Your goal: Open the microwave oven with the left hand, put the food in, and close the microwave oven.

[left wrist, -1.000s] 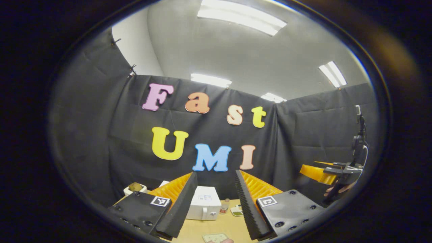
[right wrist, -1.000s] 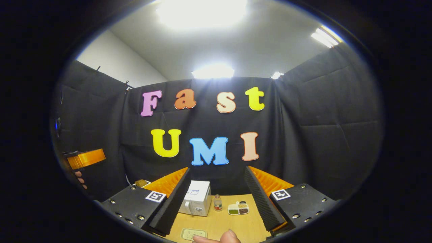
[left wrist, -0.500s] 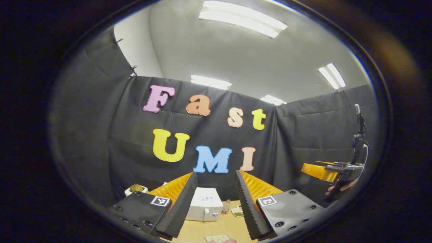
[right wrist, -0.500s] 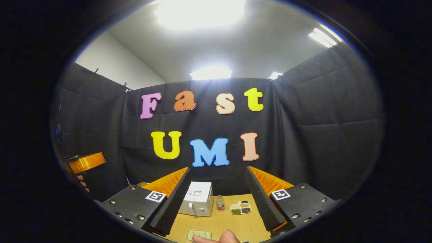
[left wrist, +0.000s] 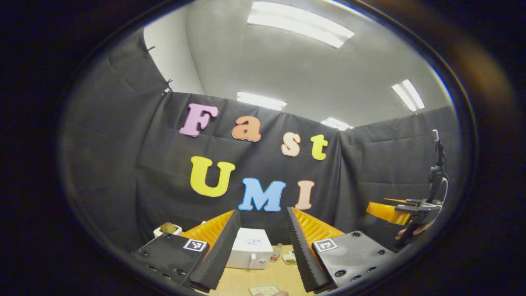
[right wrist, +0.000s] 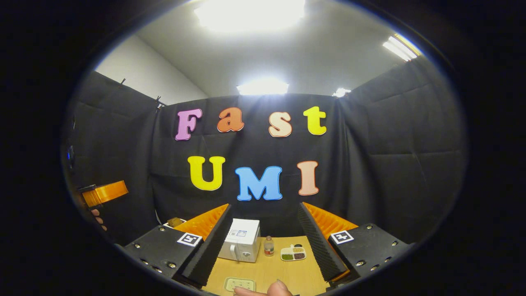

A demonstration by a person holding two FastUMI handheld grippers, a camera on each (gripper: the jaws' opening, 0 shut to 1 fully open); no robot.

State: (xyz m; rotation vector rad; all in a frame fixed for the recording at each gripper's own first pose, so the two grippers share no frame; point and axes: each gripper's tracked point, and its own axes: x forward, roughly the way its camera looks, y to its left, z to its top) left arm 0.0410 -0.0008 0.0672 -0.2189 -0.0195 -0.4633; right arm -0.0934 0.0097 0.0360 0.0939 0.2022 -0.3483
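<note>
A small white microwave [left wrist: 250, 254] stands shut on the wooden table [right wrist: 269, 269], its handle facing me. My left gripper [left wrist: 263, 211] is raised well above and short of it, open, with nothing between the fingers. My right gripper [right wrist: 264, 205] is likewise open and empty, high above the table, with the microwave [right wrist: 242, 246] below and a little to the left. A white bowl with a brownish lump of food [left wrist: 167, 228] sits left of the microwave. A divided dish of food [right wrist: 292, 253] lies to its right. The right gripper [left wrist: 404, 209] is held by a hand at the far right.
A small bottle [right wrist: 268, 246] stands between the microwave and the divided dish. A pale green tray [right wrist: 239, 283] lies near the table's front edge, with a fingertip [right wrist: 273, 289] beside it. The left gripper [right wrist: 102, 193], with a hand under it, is at the far left.
Both views have drifted slightly, so the wall and microwave sit a little further right. Both grippers stay open and high above the table.
</note>
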